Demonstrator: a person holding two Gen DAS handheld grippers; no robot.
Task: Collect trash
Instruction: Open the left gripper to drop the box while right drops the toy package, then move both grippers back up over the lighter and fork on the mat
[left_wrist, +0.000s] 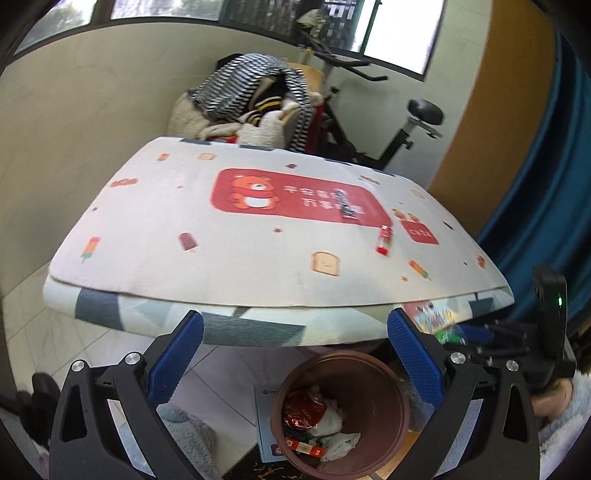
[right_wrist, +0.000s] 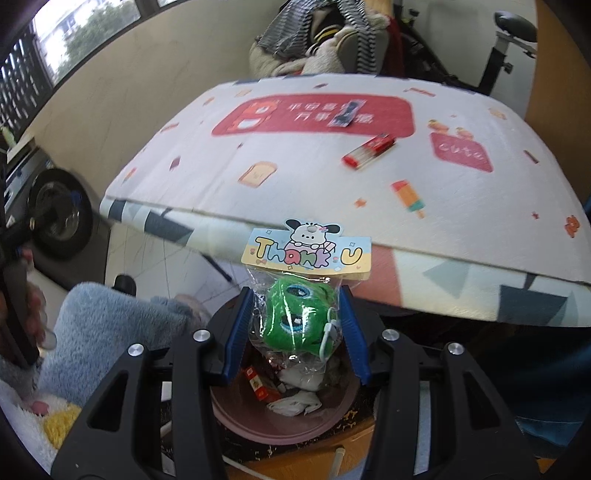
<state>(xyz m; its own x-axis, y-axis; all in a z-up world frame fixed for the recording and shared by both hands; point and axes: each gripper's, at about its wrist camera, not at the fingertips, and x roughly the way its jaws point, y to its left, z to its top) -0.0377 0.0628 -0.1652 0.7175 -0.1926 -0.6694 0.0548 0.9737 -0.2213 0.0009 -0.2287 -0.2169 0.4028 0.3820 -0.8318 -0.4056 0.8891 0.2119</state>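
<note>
Right tool (right_wrist: 297, 325): blue pads pinch a clear packet (right_wrist: 301, 295) with a green plush toy inside and a "Thank U" header card on top. The packet stands roughly upright in the grip, long axis running from card end to bag end, card pointing away from the camera toward the worktop edge, bag end hanging over the bin (right_wrist: 251, 417). The bin's mouth lies directly beneath the packet, so judged ready for release. Left tool (left_wrist: 295, 354): jaws spread wide, nothing between them; it hangs above the same brown bin (left_wrist: 391, 391), on the floor just below the worktop's near edge. Bin already holds crumpled white paper, a red foil wrapper and a small red carton, so part of the collection looks done. Left on the worktop (left_wrist: 155, 229), on the cloth with the bear print: a red stick-shaped packet (left_wrist: 384, 240) near the right side, long axis running toward the near edge in the left view, and a dark wrapper (left_wrist: 345, 205) lying on the red panel, also lengthwise front to back. The two sit near each other, apart. Estimate: one item about to drop, two still to fetch.
</note>
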